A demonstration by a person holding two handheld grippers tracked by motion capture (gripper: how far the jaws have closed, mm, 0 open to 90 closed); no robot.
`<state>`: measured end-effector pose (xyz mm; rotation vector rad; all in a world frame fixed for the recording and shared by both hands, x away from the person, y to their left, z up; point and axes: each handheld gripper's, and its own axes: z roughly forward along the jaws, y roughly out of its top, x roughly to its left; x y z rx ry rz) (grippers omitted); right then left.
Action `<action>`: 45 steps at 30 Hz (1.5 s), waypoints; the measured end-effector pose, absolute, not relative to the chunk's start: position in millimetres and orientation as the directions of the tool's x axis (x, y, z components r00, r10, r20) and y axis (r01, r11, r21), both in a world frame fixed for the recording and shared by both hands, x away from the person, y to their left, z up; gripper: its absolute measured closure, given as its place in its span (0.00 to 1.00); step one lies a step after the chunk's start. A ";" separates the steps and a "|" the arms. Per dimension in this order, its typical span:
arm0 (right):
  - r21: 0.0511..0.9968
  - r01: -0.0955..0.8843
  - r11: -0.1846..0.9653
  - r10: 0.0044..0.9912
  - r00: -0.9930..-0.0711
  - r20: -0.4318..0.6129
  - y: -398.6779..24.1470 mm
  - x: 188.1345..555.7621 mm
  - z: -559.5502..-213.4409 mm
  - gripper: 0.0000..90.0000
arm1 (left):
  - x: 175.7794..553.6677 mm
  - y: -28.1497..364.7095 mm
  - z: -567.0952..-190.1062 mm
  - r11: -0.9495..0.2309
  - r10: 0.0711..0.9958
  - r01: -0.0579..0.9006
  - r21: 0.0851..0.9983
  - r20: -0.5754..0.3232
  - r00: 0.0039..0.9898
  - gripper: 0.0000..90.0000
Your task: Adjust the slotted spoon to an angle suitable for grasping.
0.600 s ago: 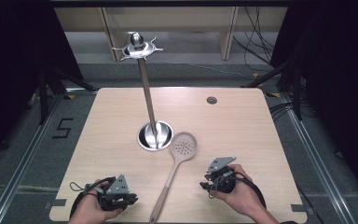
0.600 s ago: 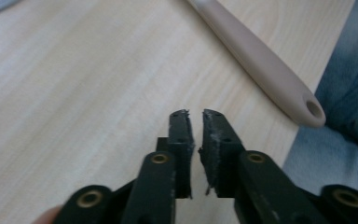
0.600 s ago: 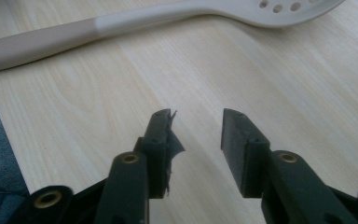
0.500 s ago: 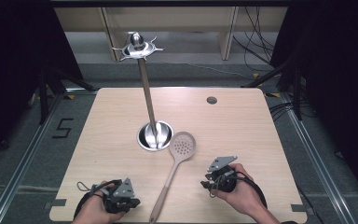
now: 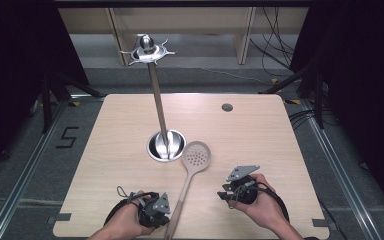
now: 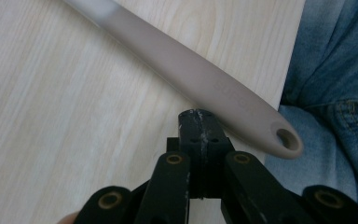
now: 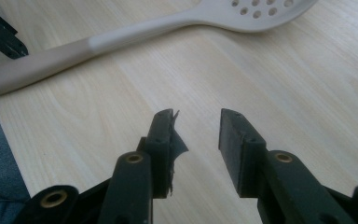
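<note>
1. Slotted spoon (image 5: pixel 194 167) lies flat on the table (image 5: pixel 105 145), between the two hands. Perforated bowl sits mid-table, just beside the round steel base of the utensil stand (image 5: pixel 166 145); handle end reaches the near edge.
2. Long axis runs roughly near edge to far edge, with the bowl tipped slightly toward the right edge.
3. Left gripper (image 5: pixel 155 210) sits at the near edge, just left of the handle's tail. In the left gripper view its jaws are pressed together with nothing between them, tips just short of the handle (image 6: pixel 200 79), close to the hanging hole (image 6: pixel 286 138). Touching or not: can't tell.
4. Right gripper (image 5: pixel 236 187) rests further right, a clear gap from the handle. In the right gripper view its jaws stand apart and empty, pointing across bare wood toward the spoon's (image 7: pixel 121 39) handle and neck.
5. My read: left is nearer the handle end, so it is the natural one for a pickup, but it must open first. Right is already open and faces the handle side-on.
6. Risk: handle tail is right at the near edge, so a nudge could push it off.
</note>
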<state>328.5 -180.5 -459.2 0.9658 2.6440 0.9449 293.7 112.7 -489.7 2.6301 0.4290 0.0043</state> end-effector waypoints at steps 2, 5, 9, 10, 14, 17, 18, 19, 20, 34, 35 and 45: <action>0.610 0.536 0.584 0.638 -0.768 0.064 -182.6 328.1 -457.0 0.73 | 297.4 107.2 -488.0 -0.857 0.274 0.271 0.439 -0.058 0.960 0.99; 0.613 0.535 0.581 0.643 -0.764 0.057 -185.6 328.6 -456.9 0.73 | 300.4 94.4 -488.3 -0.851 0.256 0.257 0.458 -0.065 0.965 0.99; 0.629 0.531 0.567 0.651 -0.757 0.052 -187.0 328.7 -458.5 0.73 | 303.3 75.7 -489.4 -0.855 0.229 0.229 0.465 -0.059 0.972 0.99; 0.629 0.539 0.560 0.654 -0.754 0.062 -187.1 328.0 -458.1 0.73 | 304.4 70.1 -488.9 -0.861 0.213 0.211 0.463 -0.049 0.976 0.99; 0.631 0.547 0.550 0.662 -0.746 0.070 -190.3 328.0 -456.0 0.72 | 305.9 43.5 -490.0 -0.858 0.176 0.172 0.485 -0.039 0.984 0.99; 0.634 0.543 0.551 0.663 -0.746 0.063 -194.6 328.1 -454.8 0.72 | 307.1 29.3 -490.5 -0.853 0.157 0.153 0.499 -0.033 0.987 0.98; 0.634 0.543 0.551 0.663 -0.746 0.063 -194.6 328.1 -454.8 0.72 | 307.7 24.5 -490.4 -0.853 0.152 0.145 0.501 -0.028 0.988 0.98; 0.633 0.541 0.553 0.664 -0.746 0.057 -196.4 328.3 -454.5 0.72 | 308.2 21.6 -490.3 -0.852 0.148 0.139 0.505 -0.022 0.989 0.98; 0.630 0.547 0.551 0.669 -0.741 0.058 -200.3 328.1 -452.9 0.72 | 309.3 18.3 -489.5 -0.849 0.144 0.133 0.511 -0.019 0.989 0.96; 0.687 0.577 0.440 0.771 -0.636 0.041 -253.1 334.1 -451.8 0.63 | 307.8 87.0 -455.1 -0.715 0.192 0.118 0.689 0.032 0.981 0.53; 0.688 0.584 0.430 0.785 -0.619 0.034 -263.0 335.6 -452.7 0.62 | 311.4 102.2 -456.9 -0.677 0.253 0.176 0.715 0.000 0.968 0.44; 0.689 0.594 0.415 0.829 -0.558 -0.018 -283.8 334.2 -452.0 0.64 | 318.7 136.0 -453.3 -0.634 0.356 0.205 0.746 0.047 0.933 0.39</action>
